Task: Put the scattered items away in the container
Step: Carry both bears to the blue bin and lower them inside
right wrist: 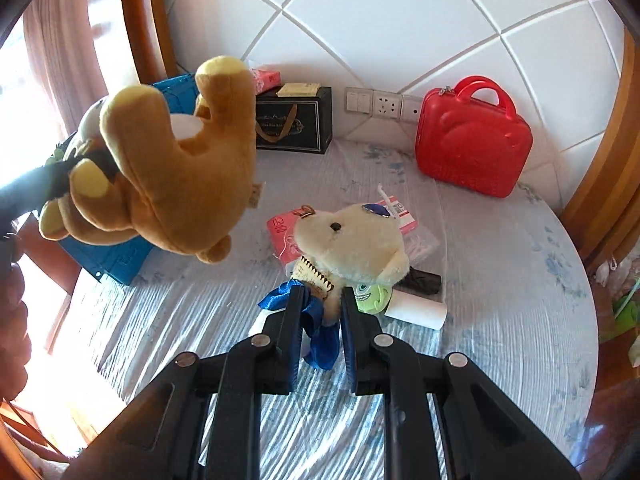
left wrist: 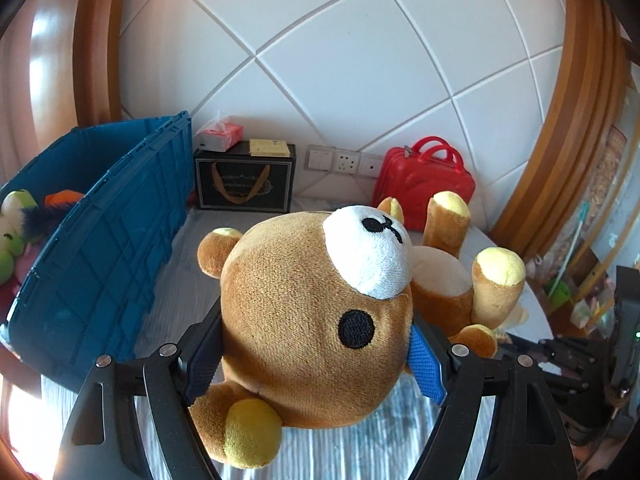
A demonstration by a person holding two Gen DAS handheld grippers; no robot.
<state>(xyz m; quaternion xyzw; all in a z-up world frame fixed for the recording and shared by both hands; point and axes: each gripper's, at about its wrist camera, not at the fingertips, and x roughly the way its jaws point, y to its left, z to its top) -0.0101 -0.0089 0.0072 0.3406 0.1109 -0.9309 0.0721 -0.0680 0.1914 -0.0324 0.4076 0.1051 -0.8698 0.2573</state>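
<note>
Left wrist view: left tongs [left wrist: 316,356] are clamping the brown bear [left wrist: 312,320] by its head, aloft; the bin [left wrist: 108,240] is lying to their left, near. Right tongs [right wrist: 320,316] are gripping the cream bear [right wrist: 352,248], farther off.

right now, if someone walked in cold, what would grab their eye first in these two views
The brown teddy bear fills the left wrist view, its head clamped in the left gripper above the table, right of the blue crate. In the right wrist view, the right gripper pinches a cream teddy bear, with a red case against the wall.
</note>
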